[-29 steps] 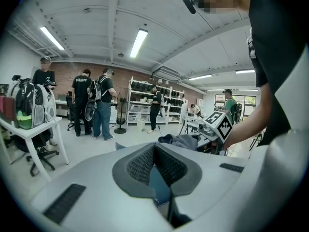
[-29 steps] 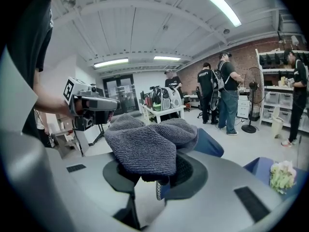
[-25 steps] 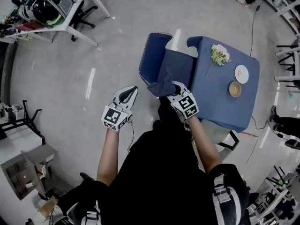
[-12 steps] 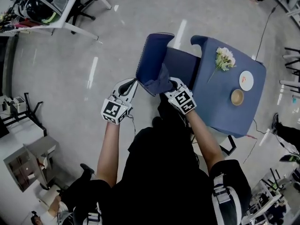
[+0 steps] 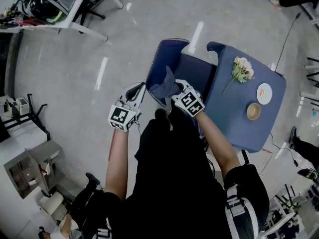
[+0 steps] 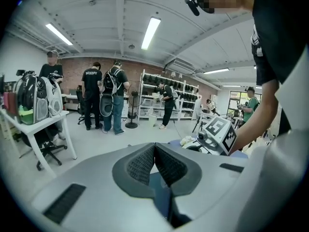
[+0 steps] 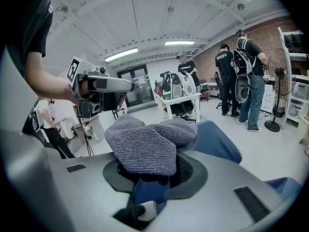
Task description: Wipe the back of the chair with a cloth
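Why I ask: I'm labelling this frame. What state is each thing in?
chair back: upright.
left gripper: shut, empty, beside the chair back.
right gripper: shut on the cloth.
cloth: bunched, held at the chair back's top edge.
table: covered in blue.
flowers: lying on the table.
plate: flat on the table.
bowl: upright on the table.
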